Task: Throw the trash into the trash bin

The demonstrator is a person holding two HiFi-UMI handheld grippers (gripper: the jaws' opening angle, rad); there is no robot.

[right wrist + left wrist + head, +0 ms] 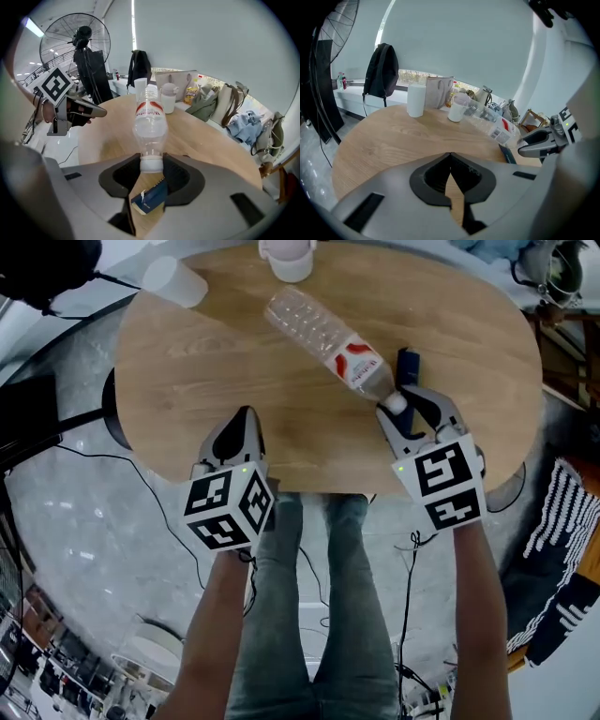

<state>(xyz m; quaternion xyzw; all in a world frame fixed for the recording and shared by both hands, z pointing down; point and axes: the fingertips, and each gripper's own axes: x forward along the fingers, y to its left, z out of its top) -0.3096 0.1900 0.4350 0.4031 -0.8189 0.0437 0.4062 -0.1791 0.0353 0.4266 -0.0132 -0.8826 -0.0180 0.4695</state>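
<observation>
Bottle point(323, 329) is pinched at its capped neck by the right claw point(398, 407), a grip fit for carrying, its body reaching out over the counter point(206, 371). The left claw point(246, 423) is clenched on nothing. Farther off, cups point(289, 261) stand at the counter's far edge.

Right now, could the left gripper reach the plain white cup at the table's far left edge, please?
Probably yes: only bare tabletop lies between the left gripper and the cup, and the bottle held in the right gripper lies off to the side. The left jaws, now shut, must open first.
</observation>
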